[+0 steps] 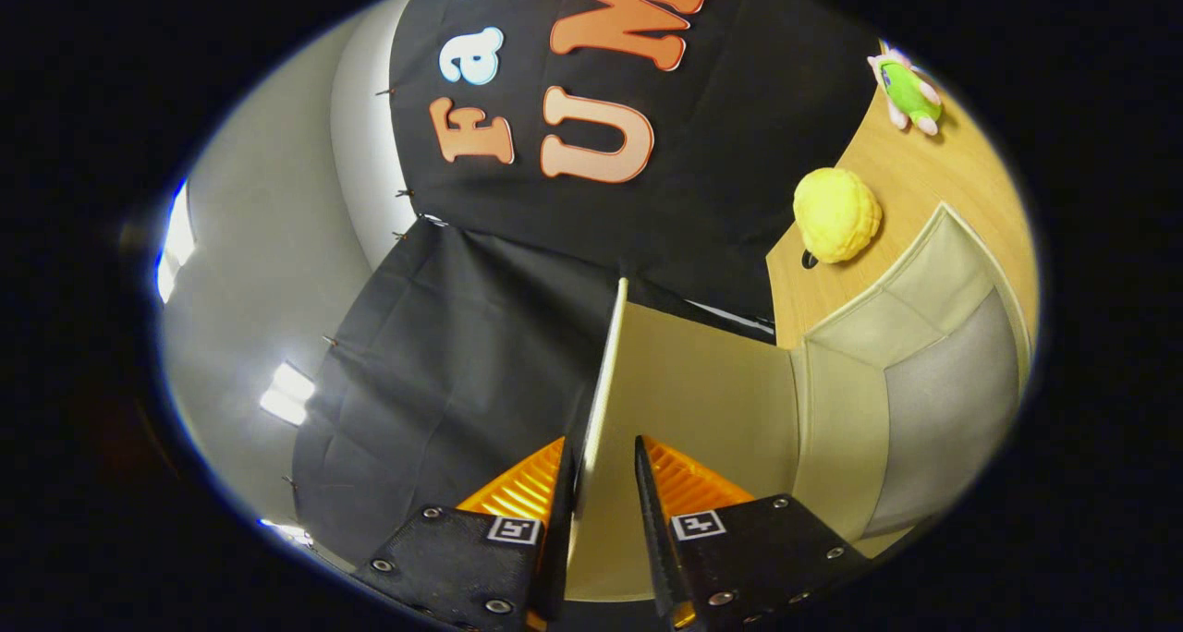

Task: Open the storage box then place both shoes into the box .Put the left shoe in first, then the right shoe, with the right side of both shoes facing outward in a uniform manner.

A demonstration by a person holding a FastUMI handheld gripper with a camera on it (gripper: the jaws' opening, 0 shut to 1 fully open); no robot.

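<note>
Backdrop: pale grey wall fills the left of the frame, with bright light patches at mid-left and lower left; view is strongly tilted.
Cloth: black booth cloth hangs from upper centre down to lower centre-left, pinned along its left edge.
Gripper: bottom centre, two fingers reaching up into the frame, each base carrying a small square marker.
Finger state: partly open, a narrow gap between them; the left finger lies against the lid's edge, the right finger stands just clear of the panel's inner face. Contact on the right side cannot be told, so a firm pinch is not confirmed.
Lid: thin cream panel of the storage box, seen edge-on, rising from between the fingers toward frame centre; swung up and open.
Storage box: cream, right of centre, extending to the right; its interior wall faces the camera, with a greyish translucent panel at far right.
Table: wood-toned surface, upper right, beyond the box.
Yellow object: round, bumpy, on the table just beyond the box's far rim.
Green toy: small, green with pink parts, far upper right on the table, well apart from the yellow object.
</note>
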